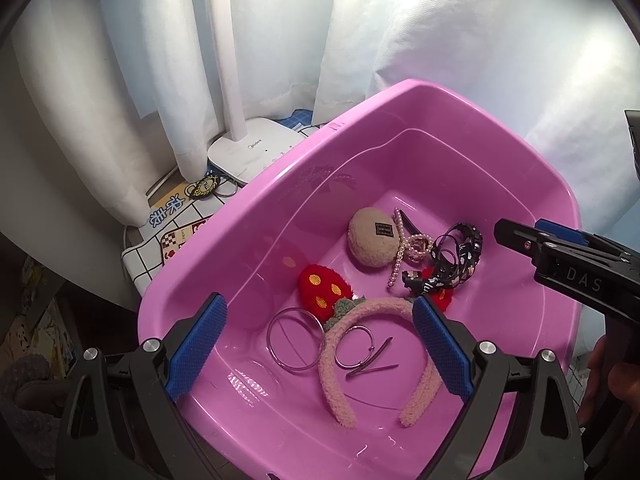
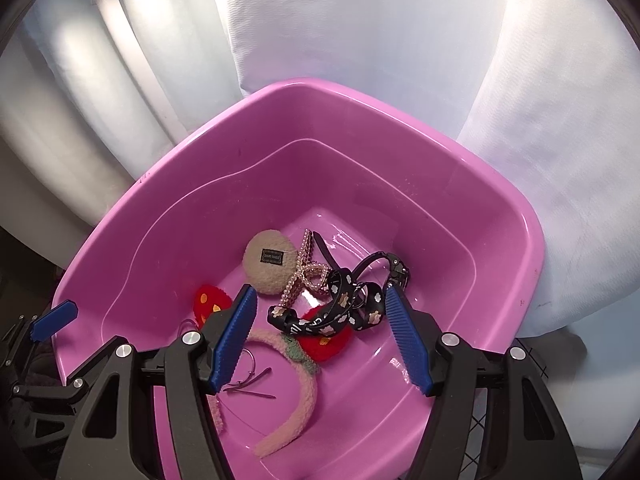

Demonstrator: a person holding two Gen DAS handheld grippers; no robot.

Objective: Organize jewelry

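White curtains hang behind everything, folded and brightly lit, and in front of them stands a white lamp base on a bench covered with a black-lined grid cloth. On that bench sits a big pink plastic tub, and all the jewelry lies on its floor. Largest inside is a fuzzy pink headband trimmed with red strawberry pieces. A beige plush puff with a small dark label lies toward the far side, touching a pearl hair clip. Beside the clip lies a black patterned strap, tangled with thin dark rings. A large silver hoop lies beside the headband, and a smaller ring lies inside its arch.

Over the near rim the left hand-held gripper is spread wide, holding nothing. Likewise the right hand-held gripper hangs spread and empty above the strap.
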